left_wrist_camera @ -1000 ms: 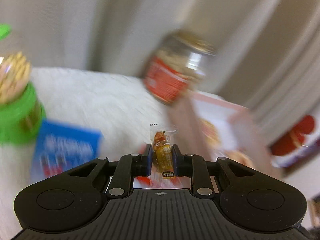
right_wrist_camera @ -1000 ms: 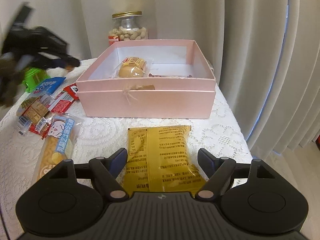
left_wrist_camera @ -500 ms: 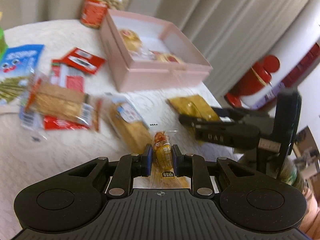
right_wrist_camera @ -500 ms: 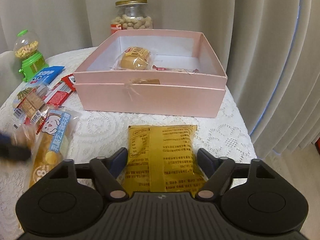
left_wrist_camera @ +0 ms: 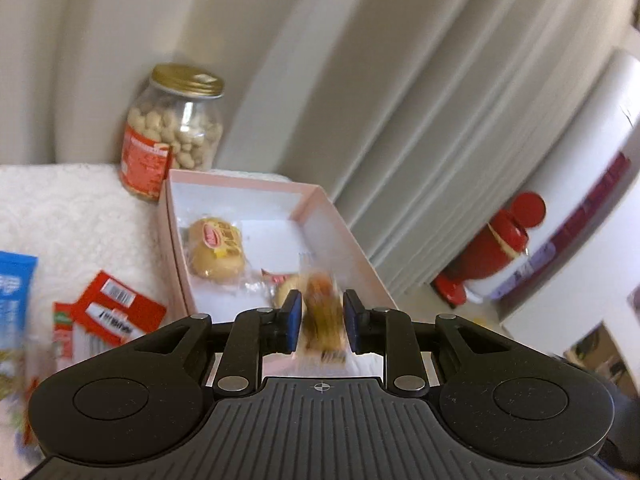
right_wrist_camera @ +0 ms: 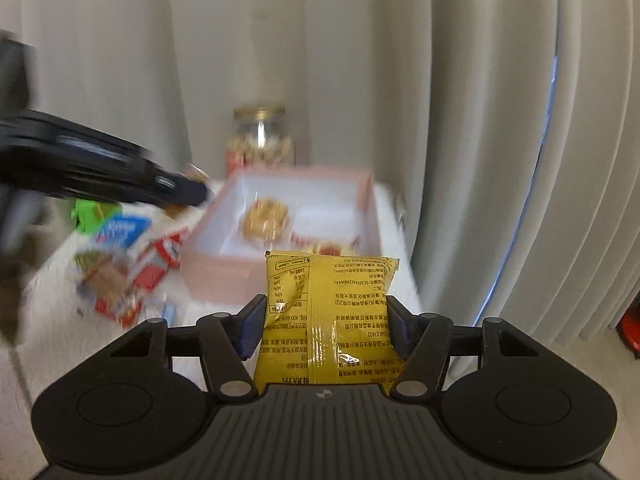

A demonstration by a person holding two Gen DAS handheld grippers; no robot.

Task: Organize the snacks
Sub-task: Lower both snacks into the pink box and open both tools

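Note:
My left gripper point(left_wrist_camera: 320, 320) hovers over the near end of the pink box point(left_wrist_camera: 344, 236). Its jaws have parted and the small orange snack packet point(left_wrist_camera: 323, 316) between them is blurred, with a gap to each pad. The box holds a wrapped round cake point(left_wrist_camera: 216, 252) and another small packet point(left_wrist_camera: 280, 284). My right gripper point(right_wrist_camera: 320, 324) is shut on a yellow snack bag point(right_wrist_camera: 328, 320), lifted off the table in front of the box point(right_wrist_camera: 216, 268). The left gripper shows in the right wrist view point(right_wrist_camera: 192, 192) at left, blurred.
A jar of peanuts point(left_wrist_camera: 172, 132) stands behind the box. Red packets point(left_wrist_camera: 116, 316) and a blue packet point(left_wrist_camera: 12, 292) lie on the white lace cloth point(left_wrist_camera: 72, 216) left of the box. Curtains hang behind. A red object point(left_wrist_camera: 492, 252) stands on the floor at right.
My left gripper swung from low over the table to above the box and opened around the orange packet. My right gripper closed on the yellow bag and lifted it.

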